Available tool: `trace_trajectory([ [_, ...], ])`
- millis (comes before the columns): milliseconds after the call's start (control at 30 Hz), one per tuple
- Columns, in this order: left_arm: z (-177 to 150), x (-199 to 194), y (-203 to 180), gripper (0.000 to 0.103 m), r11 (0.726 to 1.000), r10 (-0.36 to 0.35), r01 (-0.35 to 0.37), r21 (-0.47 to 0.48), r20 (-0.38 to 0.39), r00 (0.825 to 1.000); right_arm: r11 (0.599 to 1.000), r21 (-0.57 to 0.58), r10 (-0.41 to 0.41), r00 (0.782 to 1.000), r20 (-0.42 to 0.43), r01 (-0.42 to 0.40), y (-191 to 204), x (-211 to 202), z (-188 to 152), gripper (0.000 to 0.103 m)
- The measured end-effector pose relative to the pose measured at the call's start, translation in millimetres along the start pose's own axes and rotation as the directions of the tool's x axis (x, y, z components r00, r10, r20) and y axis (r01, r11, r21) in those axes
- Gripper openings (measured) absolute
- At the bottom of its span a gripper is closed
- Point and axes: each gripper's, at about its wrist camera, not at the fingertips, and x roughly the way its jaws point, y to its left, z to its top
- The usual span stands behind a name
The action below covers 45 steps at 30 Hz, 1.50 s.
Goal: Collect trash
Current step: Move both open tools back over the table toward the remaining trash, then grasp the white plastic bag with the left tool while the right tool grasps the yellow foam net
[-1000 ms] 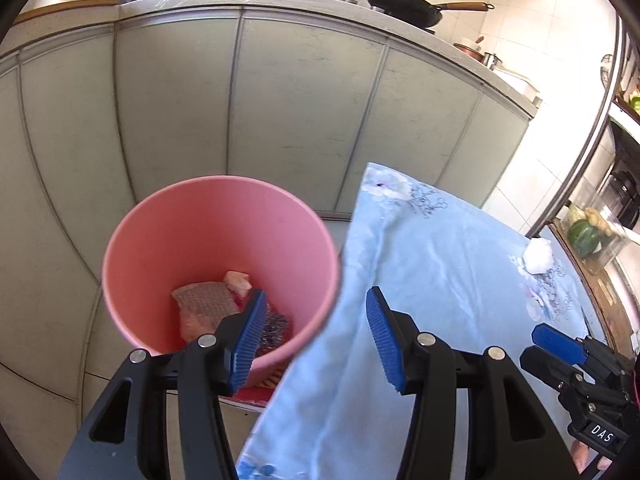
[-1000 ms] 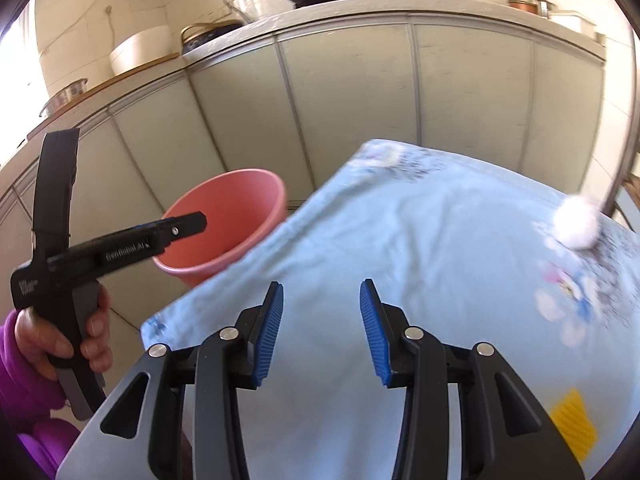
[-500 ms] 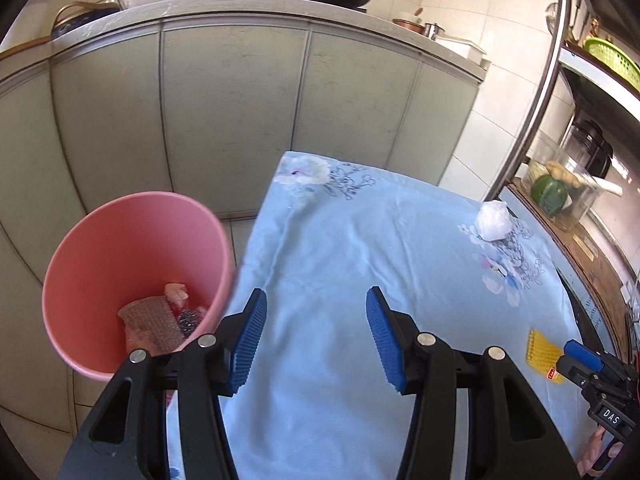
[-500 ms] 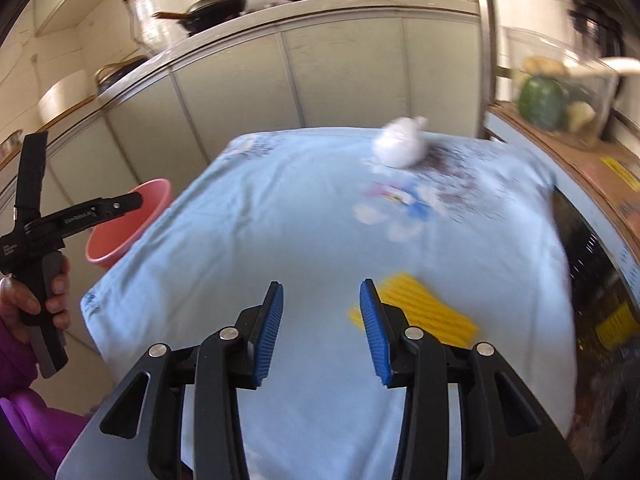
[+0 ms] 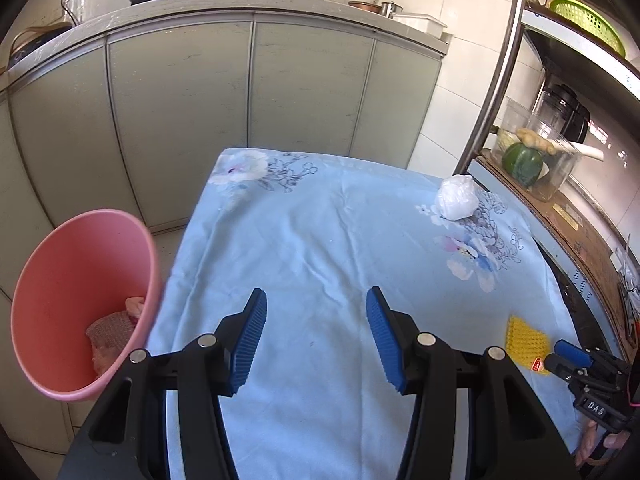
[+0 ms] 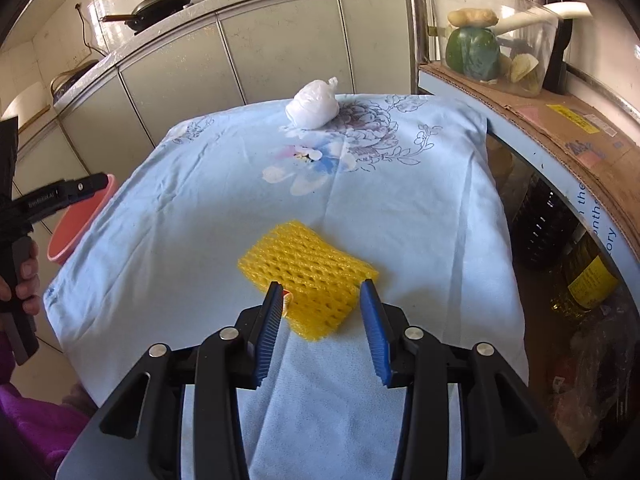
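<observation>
A yellow foam net (image 6: 308,274) lies on the light blue tablecloth (image 6: 200,216); the same yellow foam net (image 5: 524,340) shows at the right in the left wrist view. My right gripper (image 6: 320,330) hovers open just short of it, the net's near edge lying between the fingertips, untouched. A knotted white plastic bag (image 6: 314,104) rests farther back; it is the white bag (image 5: 457,197) in the left wrist view. My left gripper (image 5: 316,336) stands open over bare cloth, holding nothing. Left of the table stands the pink bin (image 5: 72,280), with scraps inside.
Grey-green cabinet doors (image 5: 248,96) close off the far side, with pans on the counter above. To the right, a cardboard-topped shelf (image 6: 560,120) carries a clear container of vegetables (image 6: 492,36). Bottles (image 6: 580,268) stand below it. A hand in a purple sleeve (image 6: 24,280) grips the left tool.
Both views have swung from the pink bin toward the right of the table. The right gripper has come down close to the yellow net. Both grippers stayed open.
</observation>
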Motion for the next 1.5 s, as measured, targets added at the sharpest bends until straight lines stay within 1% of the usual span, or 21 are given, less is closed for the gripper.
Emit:
trace_trajectory([
  [133,2,6,-13,0.051,0.999,-0.021,0.021,0.025,-0.008,1.0,1.0,-0.004,0.002,1.0,-0.027,-0.002,0,5,-2,0.041],
  [233,1,10,-23,0.051,0.998,-0.036,0.037,0.046,-0.018,0.999,1.0,-0.004,0.022,0.999,-0.029,-0.022,2,4,-2,0.041],
  [367,1,15,-34,0.051,0.996,-0.051,0.053,0.072,-0.025,0.998,0.999,-0.004,0.04,0.998,-0.056,-0.04,7,11,-3,0.041],
  [533,1,17,-45,0.051,0.992,-0.062,0.065,0.11,-0.028,0.998,0.999,-0.023,0.034,0.998,-0.052,-0.035,14,15,-1,0.041],
  [667,3,22,-51,0.051,0.99,-0.071,0.074,0.12,-0.033,0.997,0.999,-0.019,0.049,0.998,-0.037,-0.05,13,15,2,0.041],
  [700,4,23,-53,0.051,0.99,-0.073,0.076,0.122,-0.034,0.997,0.998,-0.017,0.052,0.998,-0.032,-0.053,13,15,2,0.036],
  [733,4,25,-54,0.051,0.989,-0.076,0.079,0.126,-0.034,0.997,0.998,-0.016,0.054,0.998,-0.029,-0.054,12,14,3,0.026],
  [800,4,27,-57,0.051,0.987,-0.079,0.083,0.135,-0.036,0.996,0.998,-0.018,0.053,0.998,-0.024,-0.054,11,14,5,0.017],
  [833,5,28,-58,0.051,0.986,-0.082,0.086,0.141,-0.037,0.996,0.998,-0.02,0.054,0.998,-0.024,-0.055,11,13,5,0.015],
  [933,6,31,-62,0.051,0.984,-0.087,0.092,0.153,-0.039,0.995,0.998,-0.033,0.055,0.998,-0.018,-0.056,13,12,5,0.012],
  [1033,9,32,-65,0.051,0.982,-0.1,0.104,0.158,-0.036,0.994,0.998,-0.032,0.056,0.998,0.03,-0.055,13,2,6,0.01],
  [1167,15,34,-71,0.051,0.977,-0.123,0.124,0.174,-0.021,0.992,1.0,-0.01,0.031,0.994,0.107,-0.03,8,-10,13,0.01],
  [1200,18,35,-73,0.051,0.974,-0.136,0.137,0.178,-0.019,0.991,1.0,-0.002,0.027,0.993,0.114,-0.027,7,-10,15,0.01],
  [1333,30,47,-89,0.051,0.962,-0.186,0.185,0.201,-0.013,0.982,0.998,0.053,0.036,0.995,0.09,-0.041,1,4,17,0.01],
  [1367,34,51,-93,0.051,0.959,-0.196,0.194,0.206,-0.012,0.98,0.996,0.07,0.042,0.994,0.097,-0.049,-1,4,18,0.01],
  [1500,51,75,-113,0.052,0.943,-0.245,0.244,0.226,-0.023,0.969,0.994,0.101,0.04,0.995,0.087,-0.048,-5,8,18,0.01],
])
